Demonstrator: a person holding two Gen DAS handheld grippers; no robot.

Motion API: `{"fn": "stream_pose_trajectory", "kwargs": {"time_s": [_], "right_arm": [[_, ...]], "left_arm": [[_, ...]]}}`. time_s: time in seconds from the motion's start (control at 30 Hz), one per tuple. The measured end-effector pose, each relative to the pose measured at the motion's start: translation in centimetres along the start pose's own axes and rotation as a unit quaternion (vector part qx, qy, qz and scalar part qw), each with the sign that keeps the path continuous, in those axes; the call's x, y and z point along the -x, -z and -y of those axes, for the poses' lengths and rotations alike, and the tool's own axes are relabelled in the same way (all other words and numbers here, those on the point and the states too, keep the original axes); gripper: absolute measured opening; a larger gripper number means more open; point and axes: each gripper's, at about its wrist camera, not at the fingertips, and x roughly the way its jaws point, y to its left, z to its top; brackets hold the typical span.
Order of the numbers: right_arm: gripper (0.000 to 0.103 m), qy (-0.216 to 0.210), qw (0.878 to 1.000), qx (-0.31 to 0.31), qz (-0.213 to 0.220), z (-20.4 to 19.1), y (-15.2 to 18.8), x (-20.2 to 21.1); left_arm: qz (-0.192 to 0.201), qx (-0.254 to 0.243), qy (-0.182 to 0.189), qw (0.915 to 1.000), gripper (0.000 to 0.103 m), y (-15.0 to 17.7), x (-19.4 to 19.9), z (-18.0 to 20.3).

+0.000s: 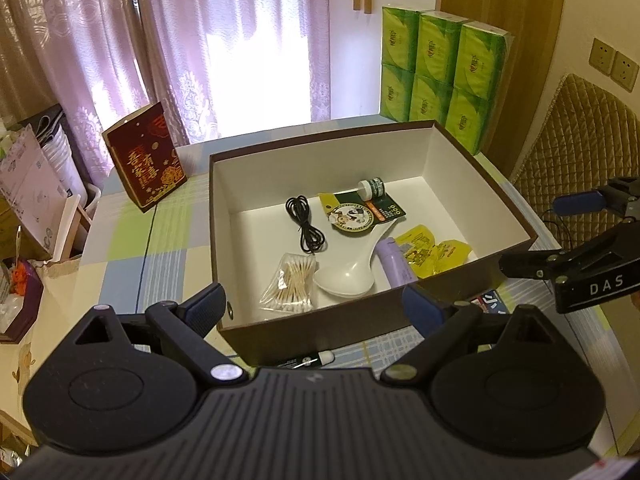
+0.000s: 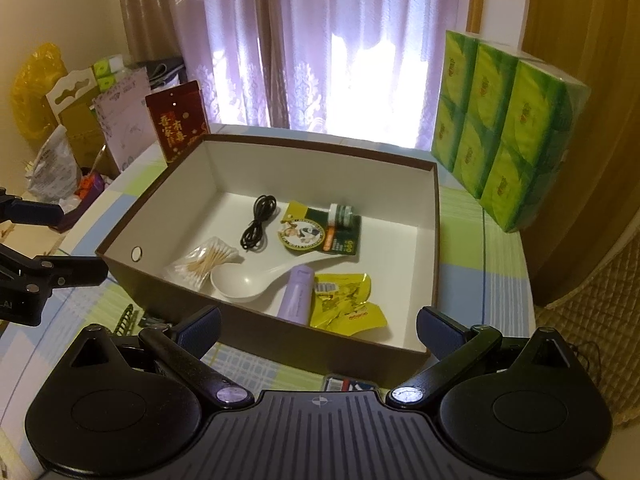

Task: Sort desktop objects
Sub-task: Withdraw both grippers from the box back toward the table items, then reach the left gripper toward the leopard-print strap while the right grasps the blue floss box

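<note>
A brown box (image 1: 372,332) with a white inside sits on the checked tabletop (image 1: 152,264), open at the top. Inside it lie a bag of cotton swabs (image 1: 290,282), a coiled black cable (image 1: 305,224), a white spoon (image 1: 352,274), a green card (image 1: 360,210) with a small white-capped bottle (image 1: 372,189) resting at its far edge, a purple tube (image 1: 396,262) and yellow packets (image 1: 436,254). The spoon's handle runs under the card; the tube lies just beside the packets.

The left gripper (image 1: 316,304) hovers at the near wall of the box, its fingers (image 1: 206,310) wide apart and holding nothing. The right gripper (image 2: 320,326) hovers at the same near wall further right, fingers (image 2: 440,328) likewise spread and empty.

On the tabletop in front of the box, a marker (image 1: 306,360) with a white cap peeks out beside the left gripper. A blue packet (image 2: 348,384) lies partly hidden under the right gripper, and a dark comb-like clip (image 2: 128,316) lies near the box's left corner.

Behind the box stand a red carton (image 1: 146,156) with gold lettering and a stack of green tissue packs (image 1: 440,76). A quilted chair (image 1: 576,152) stands at the right edge.
</note>
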Motion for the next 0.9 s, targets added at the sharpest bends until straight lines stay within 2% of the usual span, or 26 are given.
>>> {"fn": "stream_pose_trajectory", "kwargs": {"time_s": [0.2,0.57,0.9], "right_arm": [[0.101,0.000,1.000,-0.019,0.004,0.2,2.5,0.2],[0.101,0.005,0.998,-0.055,-0.035,0.5,9.1,-0.3],[0.101,0.009,0.994,-0.088,-0.060,1.2,11.8,-1.2]], "left_arm": [[-0.002,0.022,0.001,0.9998,0.095,2.2,0.4,-0.7],[-0.041,0.053,-0.012,0.9977,0.096,8.6,0.3,-2.6],[-0.062,0.077,-0.019,0.9949,0.096,11.3,-0.2,-3.5]]}}
